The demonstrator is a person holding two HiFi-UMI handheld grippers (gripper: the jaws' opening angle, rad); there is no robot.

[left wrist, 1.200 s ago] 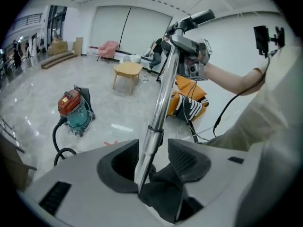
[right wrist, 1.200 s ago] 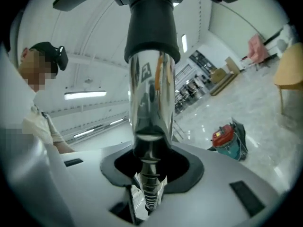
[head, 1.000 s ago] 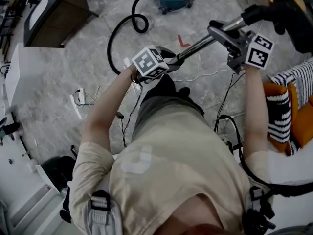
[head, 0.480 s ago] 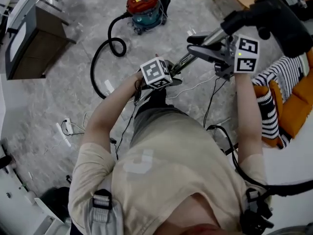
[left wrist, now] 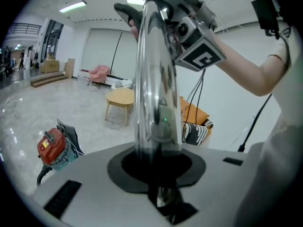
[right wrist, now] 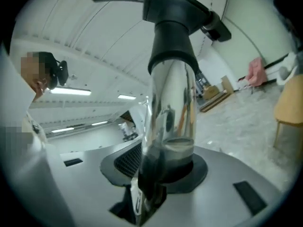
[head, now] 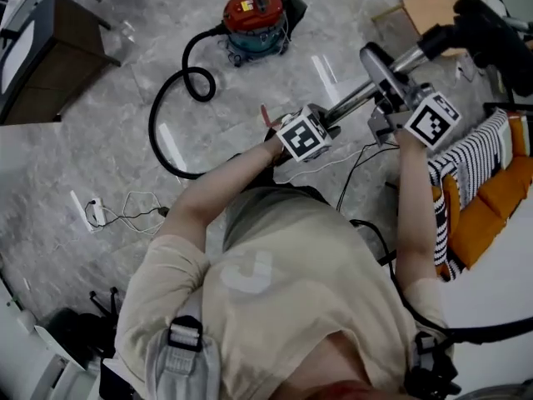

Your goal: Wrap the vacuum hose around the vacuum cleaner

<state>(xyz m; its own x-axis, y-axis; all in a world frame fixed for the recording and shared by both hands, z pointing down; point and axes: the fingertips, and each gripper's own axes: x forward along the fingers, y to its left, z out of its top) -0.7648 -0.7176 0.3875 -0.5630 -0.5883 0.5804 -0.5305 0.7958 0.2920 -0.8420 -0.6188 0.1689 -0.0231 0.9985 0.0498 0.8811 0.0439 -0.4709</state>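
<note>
Grey marble floor point(head: 83, 157) carries the red vacuum cleaner point(head: 254, 15) and black hose point(head: 151, 127).

Place: I read this as a big open indoor hall, part lounge, part test space.
Floor: polished marble-look floor point(head: 92, 148); power strip point(head: 94, 213) with loose cables at nine o'clock.
Furniture: low wooden table point(left wrist: 119, 98), pink chair point(left wrist: 99, 73), orange-cushioned seat point(head: 500, 194) at three o'clock.
Ceiling: long strip lights point(left wrist: 72, 6).
</note>
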